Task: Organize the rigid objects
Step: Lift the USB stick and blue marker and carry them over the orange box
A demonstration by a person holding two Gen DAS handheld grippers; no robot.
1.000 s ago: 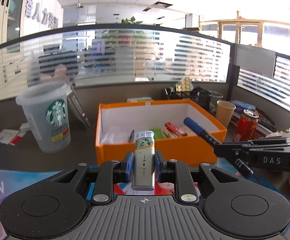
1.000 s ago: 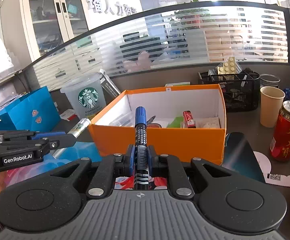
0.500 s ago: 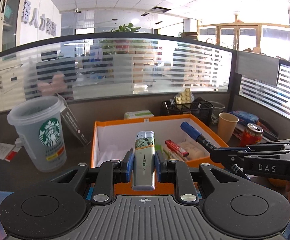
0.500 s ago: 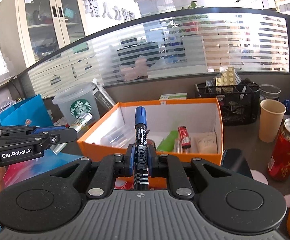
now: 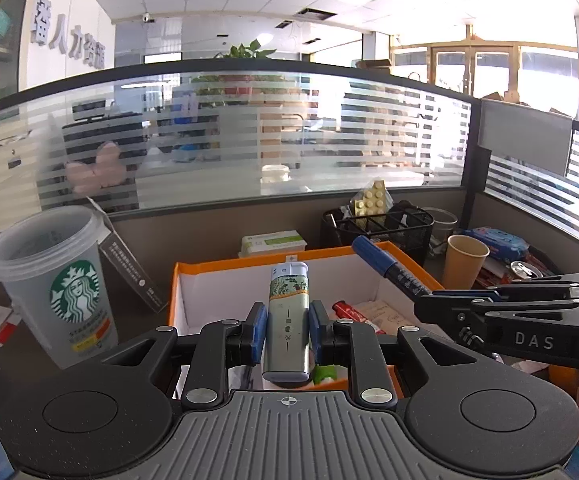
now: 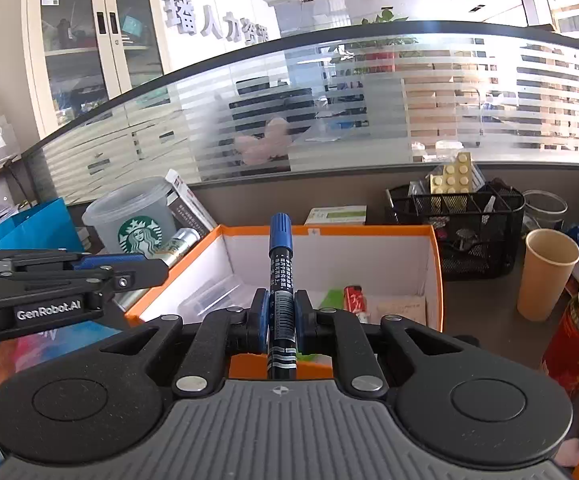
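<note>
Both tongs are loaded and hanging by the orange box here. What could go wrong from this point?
1. The left tongs and right tongs sit close together; releasing both at once may make them bump.
2. The marker is pinched near its tail, so it could pivot.
3. The lighter could land on the red lighter in the orange box.

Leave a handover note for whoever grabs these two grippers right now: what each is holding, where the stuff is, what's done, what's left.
Left gripper: shut on the silver patterned lighter, held over the near edge of the orange cardboard box.
Right gripper: shut on the blue-capped black marker, also at the box's near edge.
Done: a red lighter, a green item and packets already lie in the box.
Left: lower both items in and release them. The grippers are close together, so go one at a time.
</note>
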